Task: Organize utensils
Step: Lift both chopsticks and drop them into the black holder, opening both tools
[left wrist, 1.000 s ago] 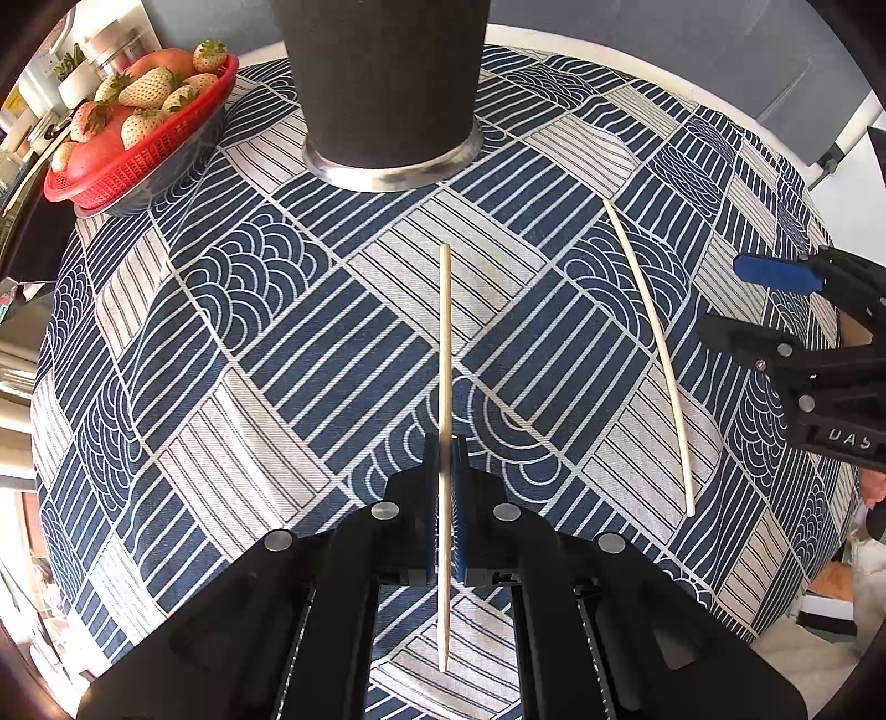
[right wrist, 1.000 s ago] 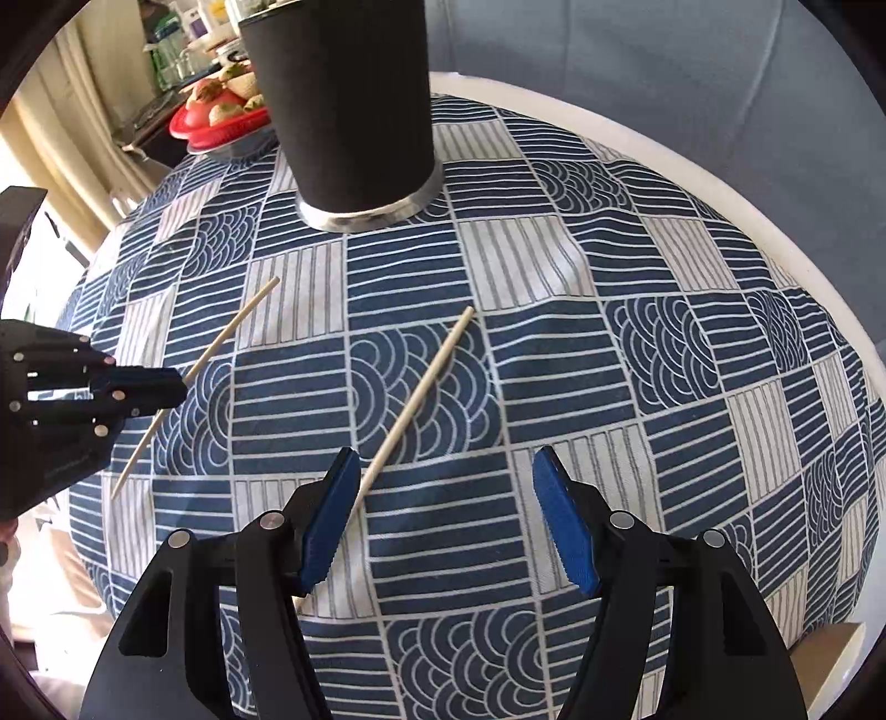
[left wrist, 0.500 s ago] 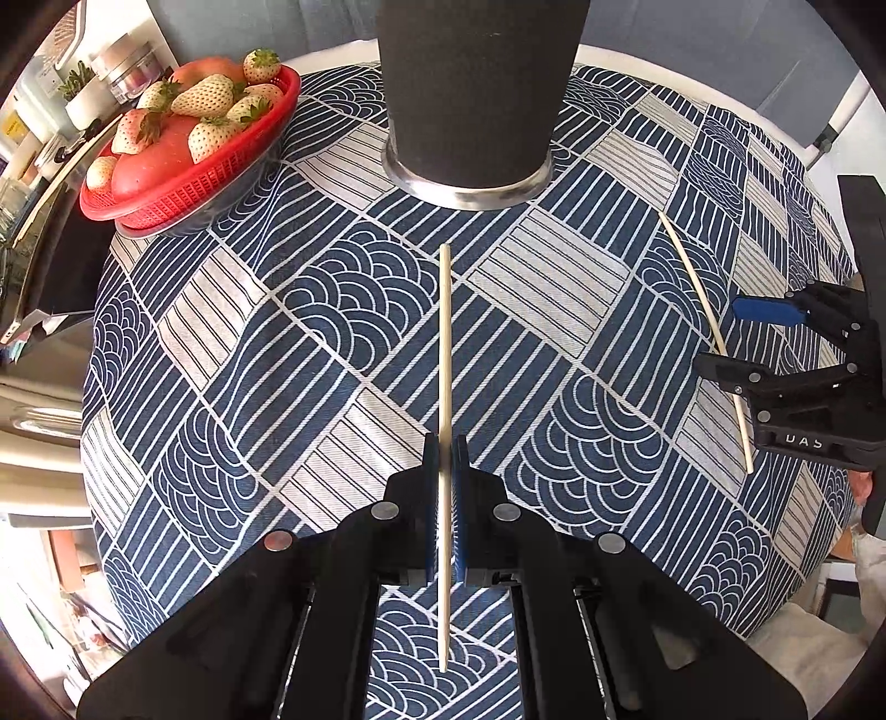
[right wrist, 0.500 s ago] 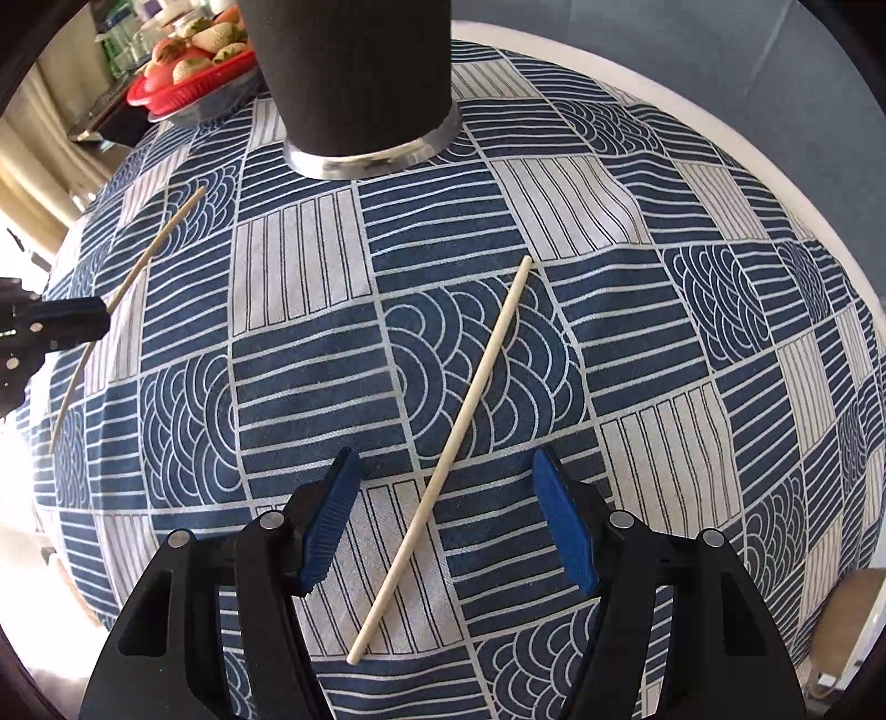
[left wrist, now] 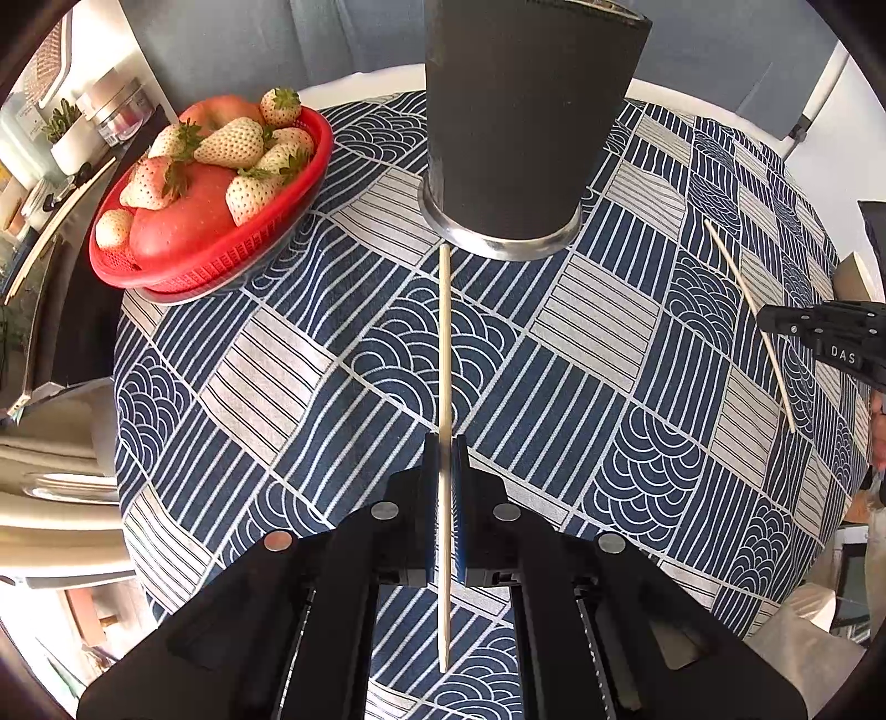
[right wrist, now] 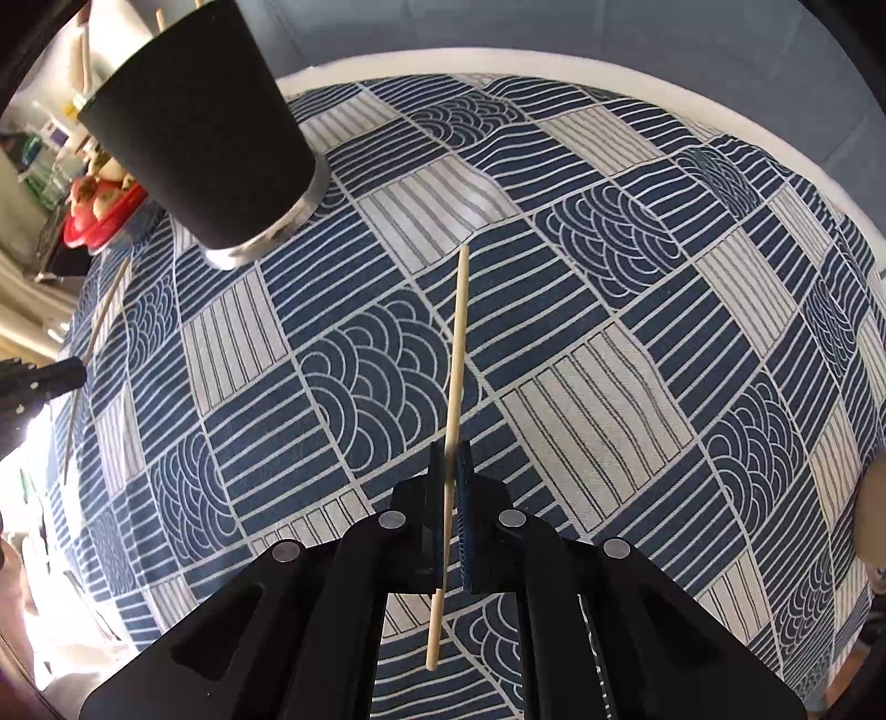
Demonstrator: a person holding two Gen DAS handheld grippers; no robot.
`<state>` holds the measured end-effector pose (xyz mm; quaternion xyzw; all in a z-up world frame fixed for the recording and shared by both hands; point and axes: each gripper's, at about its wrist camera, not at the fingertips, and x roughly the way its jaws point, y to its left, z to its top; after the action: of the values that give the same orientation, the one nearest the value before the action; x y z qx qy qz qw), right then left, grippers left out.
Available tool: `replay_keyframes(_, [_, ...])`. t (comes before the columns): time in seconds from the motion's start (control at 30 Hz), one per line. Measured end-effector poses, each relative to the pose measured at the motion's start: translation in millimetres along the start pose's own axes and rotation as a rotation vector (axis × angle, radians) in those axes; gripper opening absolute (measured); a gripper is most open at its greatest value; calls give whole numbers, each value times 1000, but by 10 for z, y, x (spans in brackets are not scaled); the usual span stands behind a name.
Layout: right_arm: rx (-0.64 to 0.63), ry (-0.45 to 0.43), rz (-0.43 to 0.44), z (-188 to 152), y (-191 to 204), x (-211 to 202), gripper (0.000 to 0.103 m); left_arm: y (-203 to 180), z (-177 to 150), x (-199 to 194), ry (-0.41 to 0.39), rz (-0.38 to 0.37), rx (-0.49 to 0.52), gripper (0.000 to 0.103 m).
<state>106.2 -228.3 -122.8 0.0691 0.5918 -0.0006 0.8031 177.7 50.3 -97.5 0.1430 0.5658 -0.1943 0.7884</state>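
Currently the tall black holder [left wrist: 529, 122] stands ahead of both my grippers on the patterned tablecloth [left wrist: 310, 360], up-left of my right one, already with sticks in it. My left gripper [left wrist: 444, 459] is clamped on one chopstick [left wrist: 444, 343], tip just short of the holder's base; my right gripper [right wrist: 451, 471] has just been closing and now pinches the other chopstick [right wrist: 457, 343]. Both look light, stiff, smooth and likely to swivel; each is held back of mid-length, so I'd keep pinch firm.

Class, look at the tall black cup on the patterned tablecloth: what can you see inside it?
In the right wrist view, one or two pale stick ends poke above the black cup at its rim. The rest of the inside is hidden by its dark wall; the left wrist view also shows only the outside.
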Motion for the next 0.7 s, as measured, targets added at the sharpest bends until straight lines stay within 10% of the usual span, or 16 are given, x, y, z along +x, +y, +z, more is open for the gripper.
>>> replay_keyframes(0.7, [-55,-302,-51,735,323,-1036,4,126,523,-958,-246,90,63,5])
